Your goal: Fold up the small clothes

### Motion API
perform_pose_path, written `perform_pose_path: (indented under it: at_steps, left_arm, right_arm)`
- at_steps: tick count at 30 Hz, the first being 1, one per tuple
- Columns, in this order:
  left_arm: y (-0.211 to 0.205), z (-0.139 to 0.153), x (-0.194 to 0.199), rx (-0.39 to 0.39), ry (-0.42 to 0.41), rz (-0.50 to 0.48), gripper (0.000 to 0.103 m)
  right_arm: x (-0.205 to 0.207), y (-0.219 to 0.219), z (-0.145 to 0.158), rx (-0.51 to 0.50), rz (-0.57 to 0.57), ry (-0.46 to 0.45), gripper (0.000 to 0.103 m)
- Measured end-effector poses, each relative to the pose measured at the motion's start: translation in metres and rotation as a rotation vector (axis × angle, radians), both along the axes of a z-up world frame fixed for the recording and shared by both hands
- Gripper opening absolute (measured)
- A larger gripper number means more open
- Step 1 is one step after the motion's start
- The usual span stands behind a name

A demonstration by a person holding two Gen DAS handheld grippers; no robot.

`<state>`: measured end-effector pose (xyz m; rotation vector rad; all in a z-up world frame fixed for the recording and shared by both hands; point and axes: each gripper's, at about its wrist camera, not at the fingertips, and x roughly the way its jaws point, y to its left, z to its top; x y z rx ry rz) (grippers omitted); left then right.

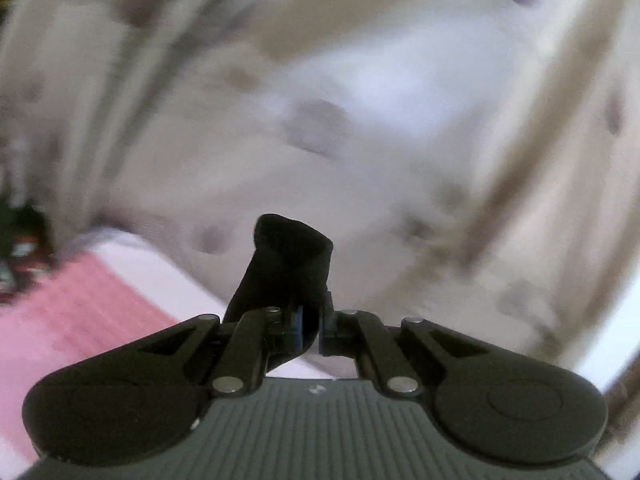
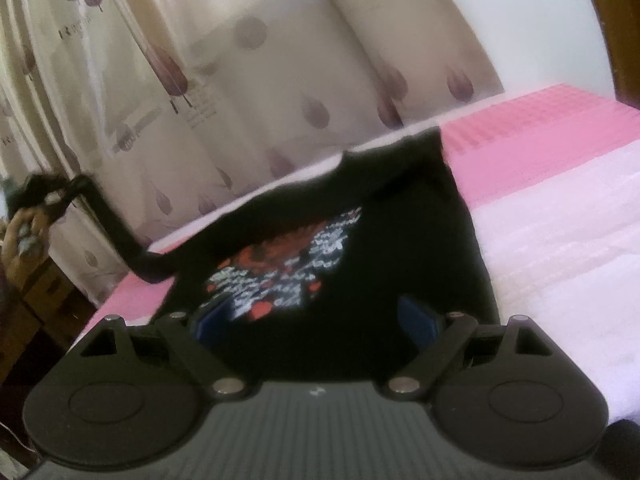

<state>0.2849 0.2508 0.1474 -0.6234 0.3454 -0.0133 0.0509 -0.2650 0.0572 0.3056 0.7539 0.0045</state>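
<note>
- Left gripper (image 1: 312, 330): clamped on sleeve (image 1: 286, 264), lifted off bed (image 2: 552, 216).
- Right gripper (image 2: 316, 320): jaws wide apart, nothing gripped, over shirt (image 2: 400, 264).
- Shirt: spread on bed, by curtain (image 2: 280, 60).

Your left gripper (image 1: 312, 330) is clamped tight on a bit of black fabric (image 1: 288, 264), jaws basically together, and it's lifted up, aimed only a little below level. In the right wrist view it shows small at about 9 o'clock, your hand (image 2: 24, 232) wrapped round it. Your right gripper (image 2: 320, 320) has its jaws spread wide, angled downward, nothing pinched between them.
</note>
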Motion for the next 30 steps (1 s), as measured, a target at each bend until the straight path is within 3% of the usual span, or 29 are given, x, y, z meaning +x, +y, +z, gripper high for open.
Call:
perform_pose_path:
  at_steps: [6,13,21,26,28,29,30]
  left_arm:
    - [-0.145,0.013,0.045,0.026,-0.002,-0.219,0.005]
    - [-0.296,-0.039,0.087,0.091,0.097,-0.430,0.005]
    - [-0.397,-0.132,0.121,0.147,0.238,-0.544,0.005]
    - [-0.424,-0.162,0.128,0.165,0.230,-0.631,0.008]
    - [-0.427,-0.168,0.122,0.142,0.194,-0.680,0.020]
    - [-0.427,-0.169,0.119,0.124,0.165,-0.701,0.044]
    - [-0.425,-0.169,0.113,0.105,0.144,-0.708,0.078]
  right_arm:
    - [-0.008,-0.015,0.002,0.029,-0.008,-0.044,0.089]
    - [-0.014,-0.046,0.002,0.087,-0.054,-0.089,0.089]
    - [-0.023,-0.077,-0.008,0.132,-0.106,-0.096,0.089]
    - [-0.024,-0.090,-0.012,0.171,-0.127,-0.103,0.089]
    - [-0.022,-0.091,-0.011,0.167,-0.121,-0.108,0.089]
    - [-0.020,-0.090,-0.011,0.161,-0.115,-0.109,0.089]
    - [-0.017,-0.090,-0.010,0.155,-0.108,-0.109,0.089]
